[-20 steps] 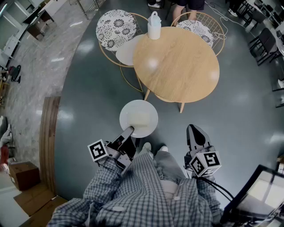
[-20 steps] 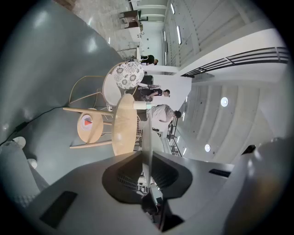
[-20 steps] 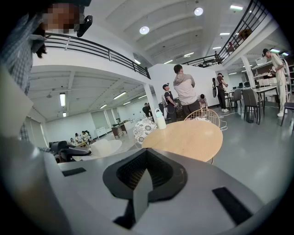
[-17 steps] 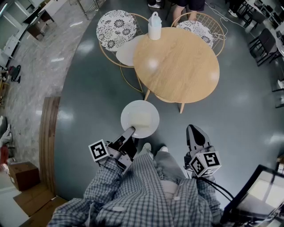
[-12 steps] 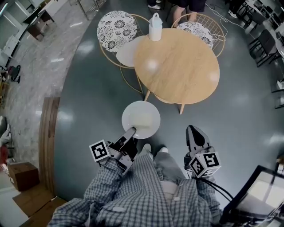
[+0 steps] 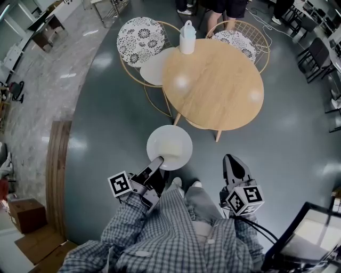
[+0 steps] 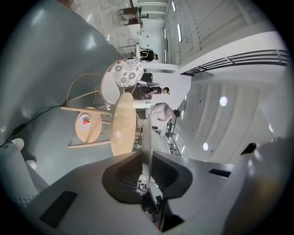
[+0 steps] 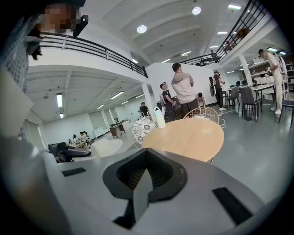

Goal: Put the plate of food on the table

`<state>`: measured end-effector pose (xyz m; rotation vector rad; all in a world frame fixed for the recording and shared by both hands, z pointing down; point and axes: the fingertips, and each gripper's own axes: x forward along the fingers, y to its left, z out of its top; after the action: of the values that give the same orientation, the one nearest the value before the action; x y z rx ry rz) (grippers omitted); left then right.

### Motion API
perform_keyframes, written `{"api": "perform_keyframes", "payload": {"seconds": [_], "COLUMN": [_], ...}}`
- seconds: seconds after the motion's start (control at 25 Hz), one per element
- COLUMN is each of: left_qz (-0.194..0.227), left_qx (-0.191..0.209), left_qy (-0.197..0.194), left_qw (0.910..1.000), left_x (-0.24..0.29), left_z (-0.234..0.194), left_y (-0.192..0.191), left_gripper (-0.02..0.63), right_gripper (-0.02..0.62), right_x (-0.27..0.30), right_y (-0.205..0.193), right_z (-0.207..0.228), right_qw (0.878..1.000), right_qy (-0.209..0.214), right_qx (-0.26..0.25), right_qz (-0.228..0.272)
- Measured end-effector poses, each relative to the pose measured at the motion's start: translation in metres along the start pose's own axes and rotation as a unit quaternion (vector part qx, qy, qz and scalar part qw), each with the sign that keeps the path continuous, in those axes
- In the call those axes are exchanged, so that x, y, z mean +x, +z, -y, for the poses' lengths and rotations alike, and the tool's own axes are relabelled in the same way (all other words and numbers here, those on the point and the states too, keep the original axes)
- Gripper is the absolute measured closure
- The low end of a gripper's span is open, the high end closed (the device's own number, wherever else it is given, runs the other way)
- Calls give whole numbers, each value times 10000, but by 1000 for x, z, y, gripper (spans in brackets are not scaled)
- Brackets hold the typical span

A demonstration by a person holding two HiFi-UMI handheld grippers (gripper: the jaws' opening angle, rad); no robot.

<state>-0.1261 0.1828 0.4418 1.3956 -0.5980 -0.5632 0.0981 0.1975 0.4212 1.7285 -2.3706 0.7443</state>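
In the head view my left gripper [image 6: 158, 160] is shut on the near rim of a white plate [image 6: 169, 146], which holds a pale patch of food and hangs level above the grey floor. The round wooden table [image 6: 213, 85] stands ahead of the plate, apart from it. In the left gripper view the plate [image 7: 148, 137] shows edge-on, clamped between the pads of my left gripper [image 7: 148, 170], with the table [image 7: 121, 125] beyond. My right gripper [image 6: 233, 159] hangs at my right side, shut and empty. Its own view shows my right gripper [image 8: 143, 188] with jaws together and the table [image 8: 186, 137] ahead.
A white bottle [image 6: 187, 29] stands at the table's far edge. Two wire chairs with patterned cushions [image 6: 140, 33] [image 6: 238, 37] and a white seat [image 6: 153, 66] ring the table. People's legs [image 6: 213, 5] stand behind it. A black frame [image 6: 309, 234] is at my lower right.
The plate in my left gripper has drifted slightly right and forward. The table sits a little lower and nearer in view. The right gripper has hardly moved.
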Motion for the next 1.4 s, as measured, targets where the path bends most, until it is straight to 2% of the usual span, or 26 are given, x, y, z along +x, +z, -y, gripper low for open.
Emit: {"api": "perform_keyframes", "payload": {"seconds": [0.56, 0.8, 1.04, 1.4], "left_qz": [-330, -486, -365, -88], "left_qx": [1, 86, 30, 39], "left_qy": [-66, -35, -16, -59], "left_qw": [9994, 9988, 9993, 9999], "left_x": [-5, -6, -9, 17], "left_z": [-2, -3, -6, -4], "left_y": [14, 20, 23, 29], "left_gripper": [563, 563, 563, 563], "right_gripper": [591, 591, 591, 591], "right_x": [-9, -14, -9, 23], "right_y": [-15, -29, -28, -14], "right_z": [-18, -18, -19, -4], "right_qw": [9994, 9986, 9988, 9995], "right_qy": [-315, -521, -452, -67], "right_qx": [155, 56, -9, -151], "right_qz": [66, -58, -162, -269]}}
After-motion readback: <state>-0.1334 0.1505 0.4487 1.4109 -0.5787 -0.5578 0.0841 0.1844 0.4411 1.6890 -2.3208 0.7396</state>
